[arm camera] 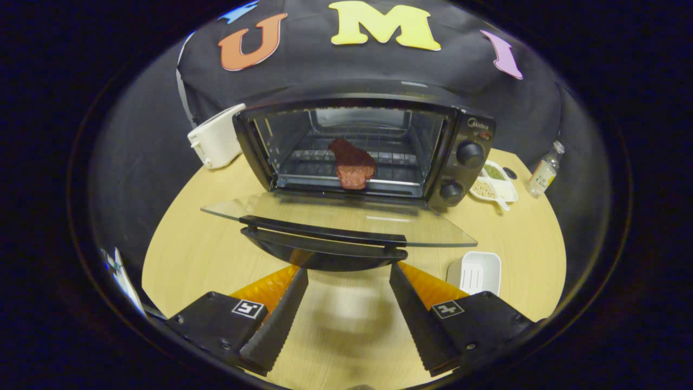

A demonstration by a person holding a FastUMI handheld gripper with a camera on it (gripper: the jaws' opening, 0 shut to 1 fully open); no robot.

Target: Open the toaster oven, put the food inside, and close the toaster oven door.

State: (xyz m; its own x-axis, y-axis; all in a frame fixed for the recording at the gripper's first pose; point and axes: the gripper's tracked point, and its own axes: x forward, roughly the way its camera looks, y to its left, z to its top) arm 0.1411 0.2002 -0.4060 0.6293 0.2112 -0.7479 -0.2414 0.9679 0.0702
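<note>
On top of the wooden table [184, 254] sits the toaster oven [368, 149], "Midea" printed above its knobs [470, 154]. Its glass door [335, 216] hangs fully open toward the gripper [349, 273], whose fingers are spread wide, holding nothing, tips just short of the door handle [324, 232]. Inside the oven, the reddish food [353, 164] rests on the rack's front edge. Bottle [544, 170] right of the oven; its label's too small to read.

Black toaster oven [460, 157], glass door [335, 219] down, reddish steak [352, 164] on rack.
</note>
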